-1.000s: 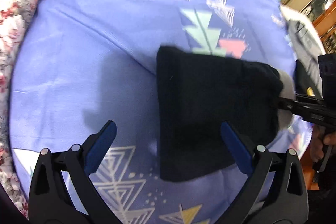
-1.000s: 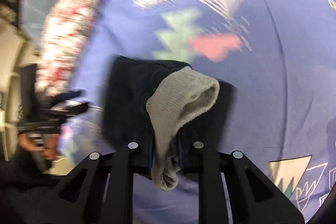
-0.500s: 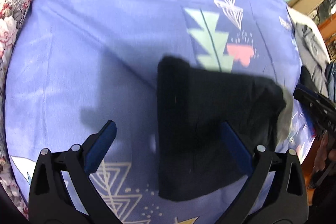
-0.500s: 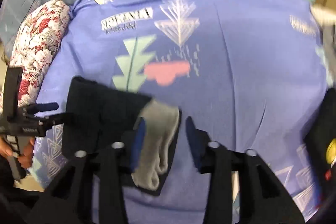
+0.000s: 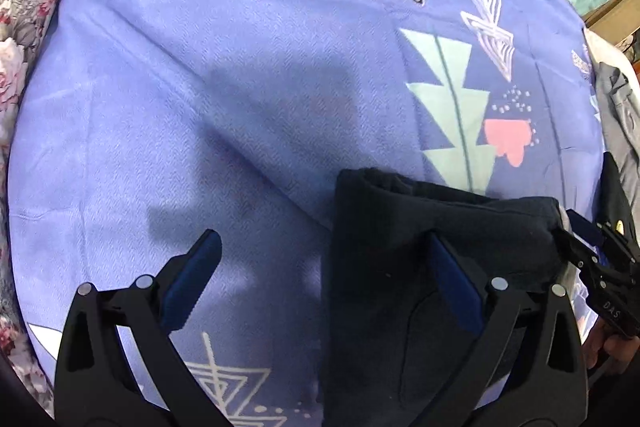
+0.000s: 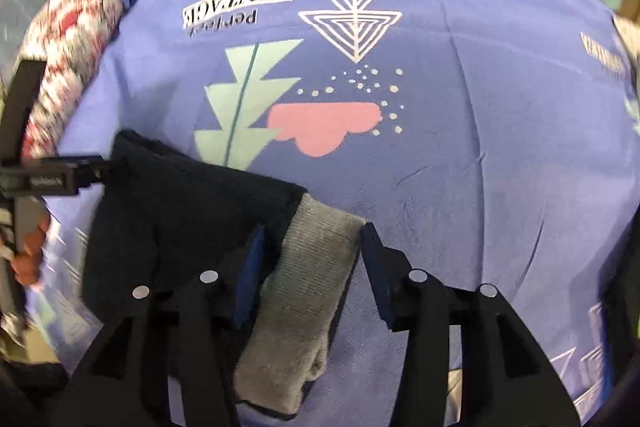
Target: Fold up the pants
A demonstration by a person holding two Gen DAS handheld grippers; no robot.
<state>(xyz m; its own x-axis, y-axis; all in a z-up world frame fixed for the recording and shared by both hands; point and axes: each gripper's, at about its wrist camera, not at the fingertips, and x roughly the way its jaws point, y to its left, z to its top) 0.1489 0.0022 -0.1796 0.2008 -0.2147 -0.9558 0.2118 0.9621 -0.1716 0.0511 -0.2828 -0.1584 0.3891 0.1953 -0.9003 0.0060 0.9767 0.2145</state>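
Right gripper [image 6: 310, 269] straddles the grey ribbed waistband [image 6: 308, 283] of the folded dark fleece pants [image 5: 420, 267]; its jaws, just opening, no longer pinch. Left gripper [image 5: 324, 283] hangs wide over the bundle's opposite edge on the violet printed bedsheet [image 5: 240, 87].

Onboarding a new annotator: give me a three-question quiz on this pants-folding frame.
1. True or false: the right gripper clamps the grey ribbed waistband.
2. What do the folded black pants lie on? A) purple printed bedsheet B) wooden table C) green rug
3. Fill in: the left gripper is ___, holding nothing.

Key: 1 false, its jaws have just been opening and straddle the waistband; 2 A; 3 open.
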